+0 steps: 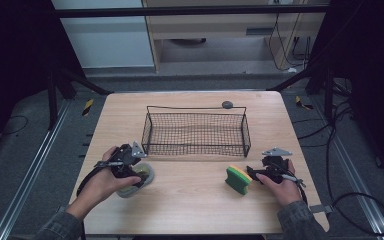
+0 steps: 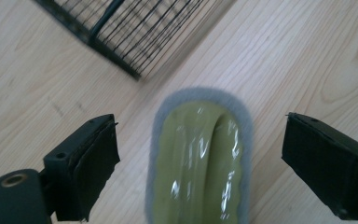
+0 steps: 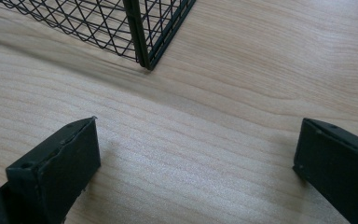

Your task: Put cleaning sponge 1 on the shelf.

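The black wire-mesh basket (image 1: 196,131) at frame centre holds nothing yet. The left gripper (image 1: 139,176), fingers released, hovers over the grey-rimmed olive scrubbing pad (image 2: 200,163) lying on the table (image 1: 190,210); nothing is gripped. The right gripper (image 1: 254,174), fingers spread wide, rests beside the green-and-yellow sponge (image 1: 238,179), lower right.

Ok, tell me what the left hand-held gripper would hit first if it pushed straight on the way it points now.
Most likely the grey-rimmed green scrub pad: it lies directly ahead of the left hand-held gripper, between its open jaws, which stand clear of it on both sides. Beyond it comes bare table, then the wire basket corner, though depth is hard to judge.
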Motion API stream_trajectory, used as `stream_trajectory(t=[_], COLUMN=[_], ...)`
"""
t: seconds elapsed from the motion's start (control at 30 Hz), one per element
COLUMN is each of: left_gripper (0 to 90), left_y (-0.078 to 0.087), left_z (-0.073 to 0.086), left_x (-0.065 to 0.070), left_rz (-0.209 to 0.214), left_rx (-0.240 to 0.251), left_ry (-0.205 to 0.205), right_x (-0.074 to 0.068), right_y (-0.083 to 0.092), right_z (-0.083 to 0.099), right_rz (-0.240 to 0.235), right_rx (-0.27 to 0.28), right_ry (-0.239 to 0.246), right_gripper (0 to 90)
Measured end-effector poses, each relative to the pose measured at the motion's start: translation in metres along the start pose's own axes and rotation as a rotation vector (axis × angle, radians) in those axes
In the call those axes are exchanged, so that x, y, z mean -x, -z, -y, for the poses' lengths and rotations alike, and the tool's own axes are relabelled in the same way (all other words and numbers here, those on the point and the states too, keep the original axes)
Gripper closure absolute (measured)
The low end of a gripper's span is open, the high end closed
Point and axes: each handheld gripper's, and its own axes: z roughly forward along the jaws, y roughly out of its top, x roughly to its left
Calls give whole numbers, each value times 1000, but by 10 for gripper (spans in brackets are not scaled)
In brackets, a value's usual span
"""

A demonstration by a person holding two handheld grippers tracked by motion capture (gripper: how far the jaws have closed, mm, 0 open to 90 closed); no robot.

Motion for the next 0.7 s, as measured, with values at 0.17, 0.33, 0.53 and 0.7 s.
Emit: stream_trajectory(t=[0.17, 0.33, 0.53, 0.7], left_gripper=[143, 188, 254, 315], left_y=[5, 6, 9, 7], left_z=[9, 11, 11, 9], left_x=[-6, -11, -14, -12], left_rz=[4, 23, 35, 63], left_rx=[-34, -72, -89, -116], left_ry=[14, 1, -9, -27], right_x=[-1, 0, 0, 0], right_y=[1, 0, 0, 0], right_z=[0, 0, 0, 0], right_rz=[0, -7, -6, -3], right_rx=[3, -1, 0, 1], right_ry=[-3, -3, -1, 2], right_gripper=[7, 5, 5, 4])
